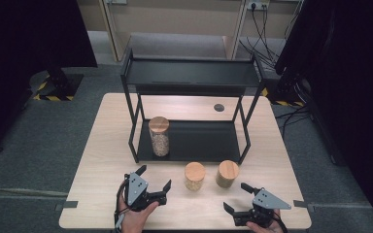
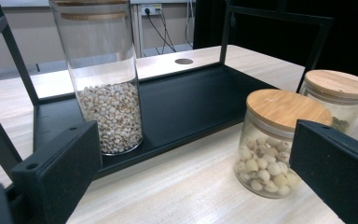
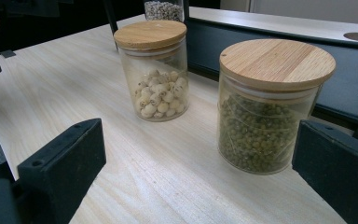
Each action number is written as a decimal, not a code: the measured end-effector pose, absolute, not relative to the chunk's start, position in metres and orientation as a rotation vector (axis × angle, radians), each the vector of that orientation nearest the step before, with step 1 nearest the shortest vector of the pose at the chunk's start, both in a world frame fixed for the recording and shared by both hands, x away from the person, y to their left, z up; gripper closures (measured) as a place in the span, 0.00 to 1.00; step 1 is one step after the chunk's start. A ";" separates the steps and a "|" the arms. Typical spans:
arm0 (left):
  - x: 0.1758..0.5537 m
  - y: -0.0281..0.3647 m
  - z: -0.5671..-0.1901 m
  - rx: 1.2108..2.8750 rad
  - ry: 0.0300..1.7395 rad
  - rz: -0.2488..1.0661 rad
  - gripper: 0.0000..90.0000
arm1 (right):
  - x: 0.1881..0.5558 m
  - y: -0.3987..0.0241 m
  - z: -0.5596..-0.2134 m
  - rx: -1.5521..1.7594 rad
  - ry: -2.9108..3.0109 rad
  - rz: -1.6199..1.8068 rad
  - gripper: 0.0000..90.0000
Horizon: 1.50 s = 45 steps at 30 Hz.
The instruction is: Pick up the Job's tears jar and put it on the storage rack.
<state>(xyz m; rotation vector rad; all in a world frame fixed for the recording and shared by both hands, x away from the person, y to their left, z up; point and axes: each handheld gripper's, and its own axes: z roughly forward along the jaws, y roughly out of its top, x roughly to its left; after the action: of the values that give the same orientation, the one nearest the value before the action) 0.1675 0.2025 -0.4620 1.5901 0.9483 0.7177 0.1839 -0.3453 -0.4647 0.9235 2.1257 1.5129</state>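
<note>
On the desk (image 1: 102, 160) stands a black two-tier rack (image 1: 192, 73), its lower tray (image 1: 209, 141) resting on the wood. A tall jar (image 1: 159, 136) with a wooden lid stands upright at the left end of that tray, partly filled with pale grain.

Two short jars stand on the desk just in front of the tray's near edge, side by side and a little apart. The bean jar (image 1: 194, 175), on the left, holds pale round beans under a wooden lid. The green jar (image 1: 227, 174), to its right, holds small green seeds and has the same kind of lid. Both are upright with lids on.

The left tongs (image 1: 154, 182) sit at the near left of the desk, held in a hand (image 1: 135, 217), jaws spread wide and gripping nothing. In the left gripper view the bean jar (image 2: 272, 142) stands ahead between the jaws, nearer the right one, not touched by either; the tall jar (image 2: 101, 74) is farther off to the left.

The right tongs (image 1: 237, 197) sit at the near right, also spread wide and gripping nothing. In the right gripper view the green jar (image 3: 268, 105) stands ahead, close to the right jaw but apart from it, with the bean jar (image 3: 156, 70) farther away to its left.
</note>
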 end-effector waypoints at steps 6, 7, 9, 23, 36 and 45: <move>0.161 0.206 -0.468 1.592 0.948 0.714 0.02 | 0.183 -0.345 -0.465 0.922 2.125 1.512 0.03; 0.160 0.207 -0.469 1.590 0.950 0.715 0.02 | 0.183 -0.345 -0.465 0.923 2.125 1.512 0.03; 0.158 0.207 -0.471 1.588 0.953 0.722 0.02 | 0.183 -0.345 -0.465 0.923 2.124 1.511 0.03; 0.155 0.208 -0.483 1.606 0.951 0.711 0.02 | 0.181 -0.346 -0.464 0.914 2.121 1.511 0.03; 0.150 0.208 -0.485 1.615 0.948 0.723 0.02 | 0.181 -0.345 -0.464 0.912 2.126 1.510 0.03; 0.150 0.207 -0.486 1.618 0.949 0.725 0.02 | 0.181 -0.345 -0.464 0.904 2.126 1.516 0.03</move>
<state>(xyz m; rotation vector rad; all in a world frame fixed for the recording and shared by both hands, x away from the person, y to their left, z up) 0.1501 0.2074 -0.4859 1.6183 0.9492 0.7249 0.1806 -0.3447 -0.4637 0.9042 2.1264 1.5158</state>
